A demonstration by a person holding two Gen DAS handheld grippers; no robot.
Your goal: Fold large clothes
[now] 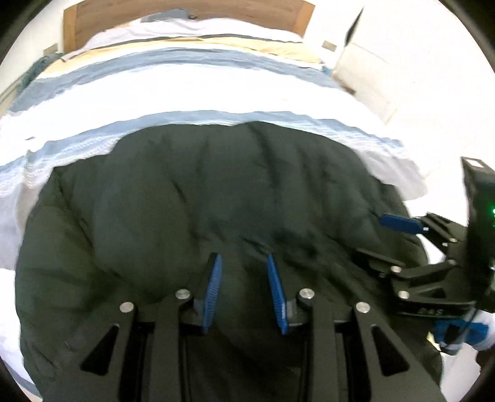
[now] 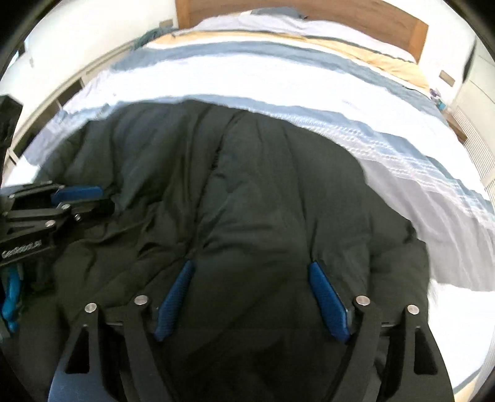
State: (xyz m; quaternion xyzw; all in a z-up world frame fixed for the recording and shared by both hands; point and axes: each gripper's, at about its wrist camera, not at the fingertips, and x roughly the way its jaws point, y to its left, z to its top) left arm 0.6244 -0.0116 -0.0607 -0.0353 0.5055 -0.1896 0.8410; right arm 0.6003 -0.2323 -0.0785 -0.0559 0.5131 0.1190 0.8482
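A large, dark, puffy jacket lies spread over the near part of the bed and fills the lower half of both views. My left gripper points down into it. A bulge of jacket fabric fills the narrow gap between its blue pads, so it is shut on the fabric. In the right wrist view the left gripper lies low on the jacket's left side. My right gripper hangs over the jacket with its jaws wide open and nothing pinched. The left wrist view shows it at the jacket's right edge.
The jacket rests on a bedspread striped white, blue and tan. A wooden headboard closes off the far end. There is a white wall with slatted panels to the right. A gloved hand holds the right gripper.
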